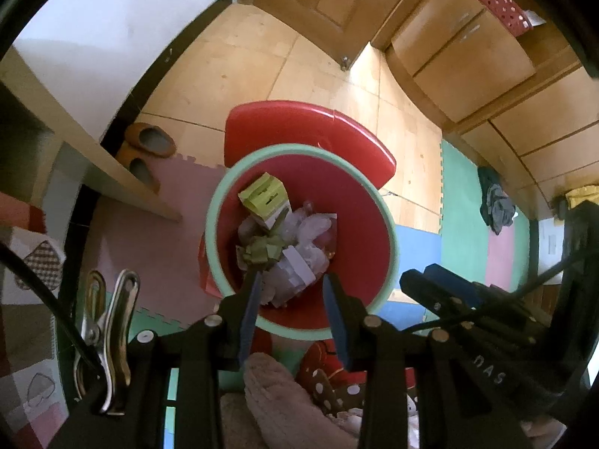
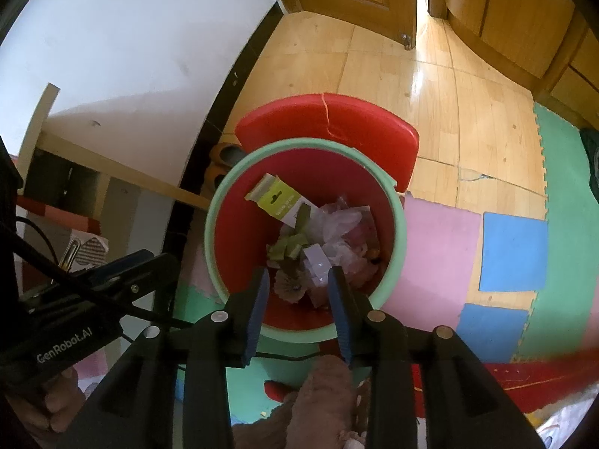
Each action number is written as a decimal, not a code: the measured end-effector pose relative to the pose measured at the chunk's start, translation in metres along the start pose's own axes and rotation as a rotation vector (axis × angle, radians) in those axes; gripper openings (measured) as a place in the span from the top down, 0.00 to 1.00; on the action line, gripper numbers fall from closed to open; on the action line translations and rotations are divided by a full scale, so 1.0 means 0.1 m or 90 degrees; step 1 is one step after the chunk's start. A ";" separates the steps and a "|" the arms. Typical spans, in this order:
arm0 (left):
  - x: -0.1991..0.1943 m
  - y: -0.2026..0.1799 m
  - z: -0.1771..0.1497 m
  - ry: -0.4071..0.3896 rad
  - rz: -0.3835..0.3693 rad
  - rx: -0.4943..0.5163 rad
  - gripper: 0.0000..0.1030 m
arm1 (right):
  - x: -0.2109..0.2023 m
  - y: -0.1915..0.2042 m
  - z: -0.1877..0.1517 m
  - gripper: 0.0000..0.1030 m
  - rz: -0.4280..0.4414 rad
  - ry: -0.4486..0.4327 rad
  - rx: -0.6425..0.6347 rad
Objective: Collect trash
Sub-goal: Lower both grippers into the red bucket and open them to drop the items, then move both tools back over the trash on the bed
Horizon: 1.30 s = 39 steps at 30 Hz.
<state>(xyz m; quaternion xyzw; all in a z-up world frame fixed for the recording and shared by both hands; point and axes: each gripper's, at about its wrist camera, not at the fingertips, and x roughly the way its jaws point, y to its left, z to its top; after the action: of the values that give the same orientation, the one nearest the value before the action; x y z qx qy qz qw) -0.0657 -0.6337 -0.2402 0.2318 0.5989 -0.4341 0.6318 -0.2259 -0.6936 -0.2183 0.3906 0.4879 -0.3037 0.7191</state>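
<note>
We are hovering both grippers over the red bin point(image 1: 359, 202), left gripper point(image 1: 292, 280) and right gripper point(image 2: 299, 277) gaping empty, trash point(image 1: 288, 235) lying at the bin's bottom, directly below the fingertips.

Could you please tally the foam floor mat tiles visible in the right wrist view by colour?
Pink tiles: 1
Blue tiles: 2 and
Green tiles: 1 large area on the right; its seams are too blurred to split further
Total: 4 distinct patches countable; the patches around the bin are too hidden to count.
</note>
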 end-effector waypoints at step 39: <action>-1.89 0.69 -0.60 -0.176 0.037 -0.122 0.65 | -1.20 1.52 -0.27 0.66 0.064 -0.096 -0.211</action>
<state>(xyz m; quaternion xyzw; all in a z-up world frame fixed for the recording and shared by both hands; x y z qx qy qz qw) -0.0245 -0.4981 -0.0852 0.1256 0.5377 -0.3846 0.7397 -0.1550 -0.5857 -0.0709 0.2672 0.4558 -0.2111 0.8224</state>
